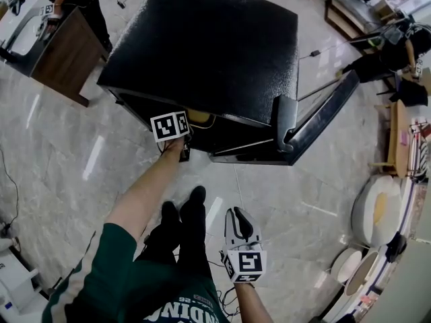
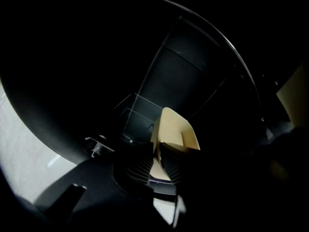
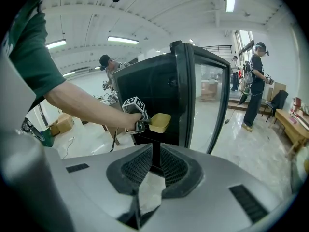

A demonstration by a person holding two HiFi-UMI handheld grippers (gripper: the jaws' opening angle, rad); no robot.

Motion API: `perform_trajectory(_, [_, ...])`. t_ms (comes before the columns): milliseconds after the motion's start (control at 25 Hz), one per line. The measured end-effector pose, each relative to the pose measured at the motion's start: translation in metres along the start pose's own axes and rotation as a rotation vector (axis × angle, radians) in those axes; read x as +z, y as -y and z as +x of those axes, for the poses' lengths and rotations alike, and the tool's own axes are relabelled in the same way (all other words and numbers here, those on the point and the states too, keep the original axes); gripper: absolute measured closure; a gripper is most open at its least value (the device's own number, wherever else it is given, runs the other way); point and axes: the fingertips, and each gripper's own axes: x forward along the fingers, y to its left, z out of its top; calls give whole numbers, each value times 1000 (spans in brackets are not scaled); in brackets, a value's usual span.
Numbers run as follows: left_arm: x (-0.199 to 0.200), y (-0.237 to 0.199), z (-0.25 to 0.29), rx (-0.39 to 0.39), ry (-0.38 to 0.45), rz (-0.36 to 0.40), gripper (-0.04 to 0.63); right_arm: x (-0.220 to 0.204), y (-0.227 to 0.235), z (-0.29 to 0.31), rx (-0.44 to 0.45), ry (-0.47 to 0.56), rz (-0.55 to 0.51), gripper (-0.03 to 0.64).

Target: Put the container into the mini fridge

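Your left gripper: jaws clamped on wall of beige container. Container held mouth-up at open front of mini fridge, just under top edge, dark cavity around it in left gripper view. Whether it touches a shelf: cannot tell. Door swung wide to your right. Your right gripper: jaws drawn together, nothing between them, held low over marble floor, well apart from fridge. Person standing beyond door.
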Motion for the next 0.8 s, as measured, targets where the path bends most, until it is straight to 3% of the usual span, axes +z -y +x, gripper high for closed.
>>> perform_trajectory(240, [6,-2,-11,-1,51,2,558,0,-4,1,11,5,-6,578])
perform_trajectory(520, [5,-5,-21,-10,54,-3,558,4,-19,2,23,21,-15,578])
perform_trajectory(800, [-1,-6,-48,-6,84,136,558,12,-25,-1,10,45,-16,578])
